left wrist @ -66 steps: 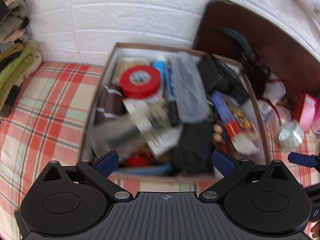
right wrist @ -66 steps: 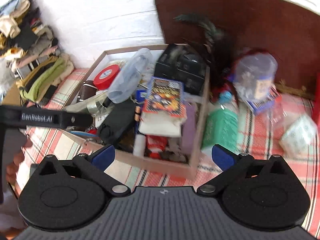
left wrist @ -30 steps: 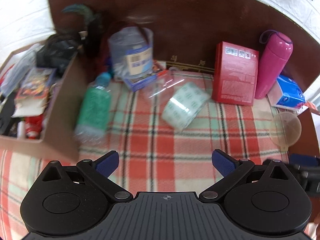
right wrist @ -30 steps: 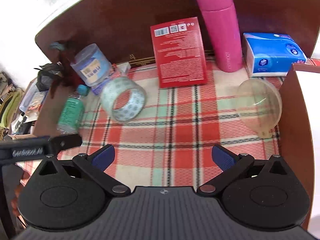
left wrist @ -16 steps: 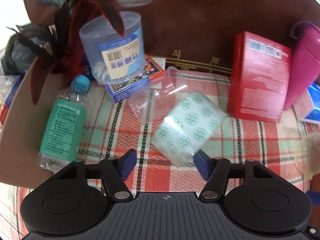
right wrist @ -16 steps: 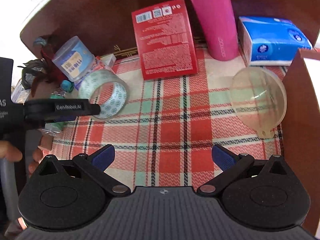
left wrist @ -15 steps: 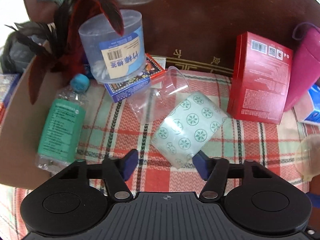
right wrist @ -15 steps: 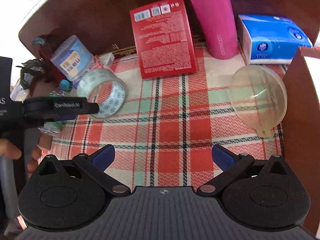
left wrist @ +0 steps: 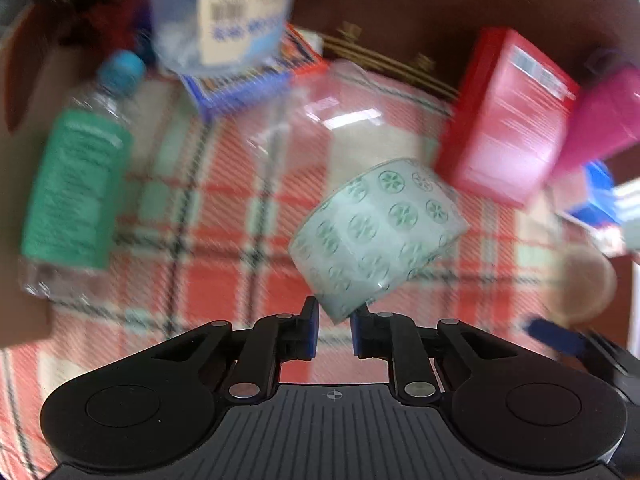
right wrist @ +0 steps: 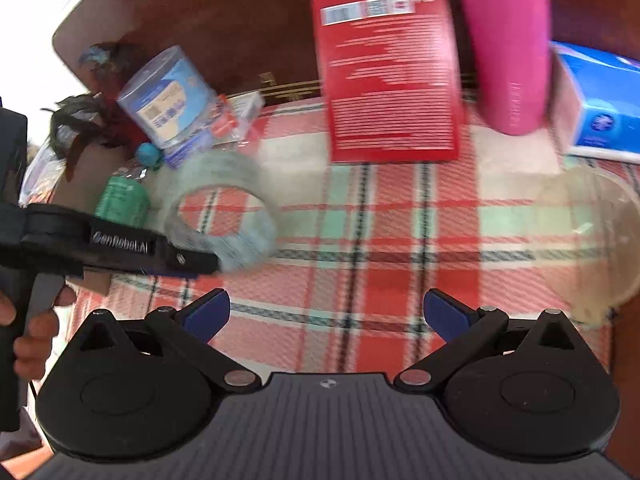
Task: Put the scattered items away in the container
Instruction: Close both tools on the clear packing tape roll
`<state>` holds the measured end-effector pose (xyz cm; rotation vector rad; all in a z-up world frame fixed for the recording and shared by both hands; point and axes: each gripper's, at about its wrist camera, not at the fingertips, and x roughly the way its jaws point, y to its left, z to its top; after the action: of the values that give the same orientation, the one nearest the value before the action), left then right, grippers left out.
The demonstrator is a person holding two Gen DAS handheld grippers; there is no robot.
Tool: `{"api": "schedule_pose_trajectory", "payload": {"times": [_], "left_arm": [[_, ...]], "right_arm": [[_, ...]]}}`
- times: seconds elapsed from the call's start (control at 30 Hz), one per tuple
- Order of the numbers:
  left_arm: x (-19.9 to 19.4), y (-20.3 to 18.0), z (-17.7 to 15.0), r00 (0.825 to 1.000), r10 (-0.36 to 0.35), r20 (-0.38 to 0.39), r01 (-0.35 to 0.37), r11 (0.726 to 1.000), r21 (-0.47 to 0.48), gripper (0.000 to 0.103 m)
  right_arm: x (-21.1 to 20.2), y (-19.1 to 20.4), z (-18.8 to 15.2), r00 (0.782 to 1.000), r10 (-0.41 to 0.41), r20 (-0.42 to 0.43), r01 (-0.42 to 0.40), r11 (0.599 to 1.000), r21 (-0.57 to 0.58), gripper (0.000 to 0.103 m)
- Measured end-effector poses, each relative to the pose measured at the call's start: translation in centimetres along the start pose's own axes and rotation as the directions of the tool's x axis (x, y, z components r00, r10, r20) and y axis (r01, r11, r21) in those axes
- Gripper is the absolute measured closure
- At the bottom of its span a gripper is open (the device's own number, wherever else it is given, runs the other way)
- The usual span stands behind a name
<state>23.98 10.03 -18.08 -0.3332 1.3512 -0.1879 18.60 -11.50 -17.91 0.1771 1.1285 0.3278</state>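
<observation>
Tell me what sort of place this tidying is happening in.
Probably a home, likely a bed or bench with a dark wooden headboard: a plaid cloth covers the surface, strewn with a pink flask, tissue pack and tape roll.

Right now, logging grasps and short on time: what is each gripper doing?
Left gripper: shut on the patterned tape roll, pinching its near rim.
Right gripper: open, holding nothing, above the plaid cloth.
</observation>
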Motion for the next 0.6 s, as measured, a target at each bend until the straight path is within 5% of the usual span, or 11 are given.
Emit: {"api": "schedule_pose_trajectory", "payload": {"times": [0.13, 0.17, 0.2, 0.23, 0.53, 0.6], "left_arm": [[-0.2, -0.4, -0.6, 0.999, -0.025, -0.037, 0.026, 0.999, 0.03, 0.092], [-0.2, -0.3, -0.6, 1.0, -0.013, -0.022, 0.014, 0.999, 0.031, 0.087], [-0.2, -0.3, -0.5, 1.0, 0.006, -0.002, -0.006, 1.0, 0.03, 0.066], [-0.2, -0.2, -0.3, 0.999, 0.028, 0.018, -0.029, 0.999, 0.028, 0.062], [0.7, -0.7, 0.9, 0.996, 0.055, 0.072, -0.059, 0.997, 0.049, 0.061], [1.2, -1.0, 1.1, 0.996, 0.053, 0.071, -0.058, 0.997, 0.057, 0.052]], "right_arm": [[0.8, 1.0, 0.5, 1.0, -0.006, -0.01, 0.006, 0.999, -0.038, 0.001], [1.1, 1.1, 0.7, 1.0, -0.011, -0.015, 0.01, 0.999, -0.045, 0.001], [1.4, 1.2, 0.8, 1.0, -0.019, -0.016, 0.018, 0.999, -0.05, 0.001], [1.7, 1.3, 0.9, 0.999, -0.026, -0.018, 0.025, 0.998, -0.054, 0.001], [3.3, 2.0, 1.7, 0.997, -0.08, 0.02, 0.081, 0.995, -0.065, 0.002], [3.4, 1.7, 1.8, 0.994, -0.107, 0.031, 0.109, 0.992, -0.06, 0.003]]}}
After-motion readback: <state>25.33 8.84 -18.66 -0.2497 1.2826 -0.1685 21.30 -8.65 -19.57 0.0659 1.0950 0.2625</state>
